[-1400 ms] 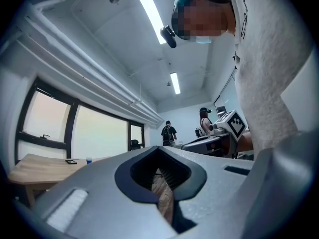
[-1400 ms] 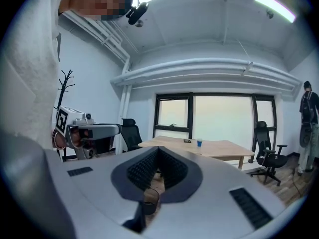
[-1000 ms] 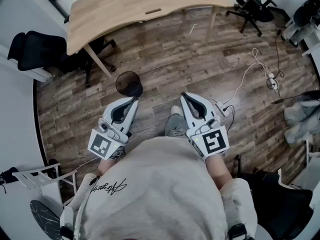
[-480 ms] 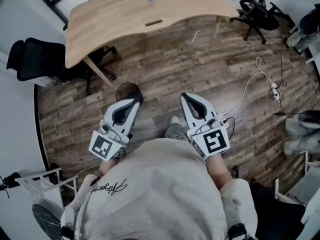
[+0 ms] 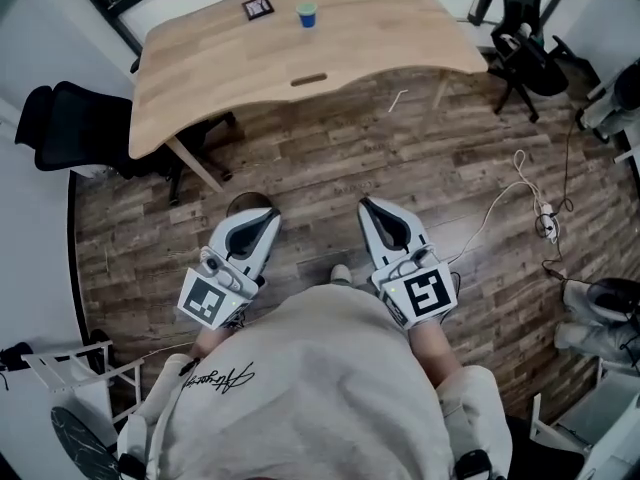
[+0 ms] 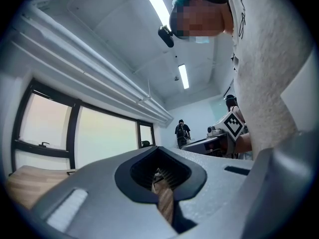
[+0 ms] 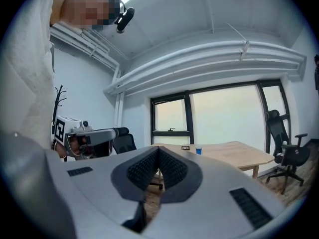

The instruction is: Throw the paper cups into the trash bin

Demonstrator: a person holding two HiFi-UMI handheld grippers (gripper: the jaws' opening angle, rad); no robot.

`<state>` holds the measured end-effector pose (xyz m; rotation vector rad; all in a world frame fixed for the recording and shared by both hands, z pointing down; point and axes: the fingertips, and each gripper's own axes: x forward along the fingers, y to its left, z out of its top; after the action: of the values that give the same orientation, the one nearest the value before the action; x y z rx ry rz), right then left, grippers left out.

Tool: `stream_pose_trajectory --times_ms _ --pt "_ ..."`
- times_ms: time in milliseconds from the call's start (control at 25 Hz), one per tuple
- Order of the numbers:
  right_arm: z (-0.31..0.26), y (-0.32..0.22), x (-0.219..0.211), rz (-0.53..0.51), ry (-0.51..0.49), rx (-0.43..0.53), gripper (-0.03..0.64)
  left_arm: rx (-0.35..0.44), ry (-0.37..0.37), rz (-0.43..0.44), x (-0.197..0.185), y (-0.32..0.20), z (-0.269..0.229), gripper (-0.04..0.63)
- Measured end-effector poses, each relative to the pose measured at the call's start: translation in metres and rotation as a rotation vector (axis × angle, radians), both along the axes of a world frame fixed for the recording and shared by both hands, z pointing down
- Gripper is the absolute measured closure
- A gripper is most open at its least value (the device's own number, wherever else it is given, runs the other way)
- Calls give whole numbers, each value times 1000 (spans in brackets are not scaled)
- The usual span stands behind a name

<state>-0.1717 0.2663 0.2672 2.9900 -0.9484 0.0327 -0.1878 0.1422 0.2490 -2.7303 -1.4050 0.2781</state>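
A small blue paper cup [image 5: 306, 14] stands on the far side of the wooden table [image 5: 360, 38], beside a black marker tile [image 5: 258, 8]. The right gripper view also shows the cup [image 7: 198, 150], far ahead on the table [image 7: 234, 149]. A dark round trash bin [image 5: 243, 205] stands on the floor, mostly hidden behind my left gripper [image 5: 272, 214]. My left gripper [image 6: 158, 151] is shut and holds nothing. My right gripper [image 5: 364, 205] is shut and empty too, its jaws [image 7: 159, 151] pointing level toward the table. Both are held in front of the person's chest, well short of the table.
Black office chairs stand at the left [image 5: 75, 128] and the far right [image 5: 528, 53]. A white cable with a power strip [image 5: 545, 223] lies on the wooden floor at the right. A white rack [image 5: 70, 368] is at the lower left. Another person [image 6: 182, 132] stands far off.
The person has walked toward the table: table and cup sit lower and nearer in the head view, and the bin has slid behind the left gripper. Both grippers stay shut.
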Motion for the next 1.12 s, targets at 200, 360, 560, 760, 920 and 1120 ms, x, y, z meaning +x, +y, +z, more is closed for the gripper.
stream_pose_trajectory --times_ms 200,360,560,760,920,1120 --pt "3 15 39 -65 -4 3 607 -2 20 -38 33 20 1 592" --pt "1 24 59 -102 4 -5 607 -1 16 -64 51 33 5 592" --pt "6 22 65 -123 0 15 607 12 11 -49 55 43 7 592" --pt "12 21 67 -127 -7 13 607 -1 7 -40 61 47 9 592" --pt "17 27 62 -121 -22 9 607 3 7 -34 59 52 12 592" --pt "22 25 65 -117 -26 8 607 -6 0 -30 59 51 14 592"
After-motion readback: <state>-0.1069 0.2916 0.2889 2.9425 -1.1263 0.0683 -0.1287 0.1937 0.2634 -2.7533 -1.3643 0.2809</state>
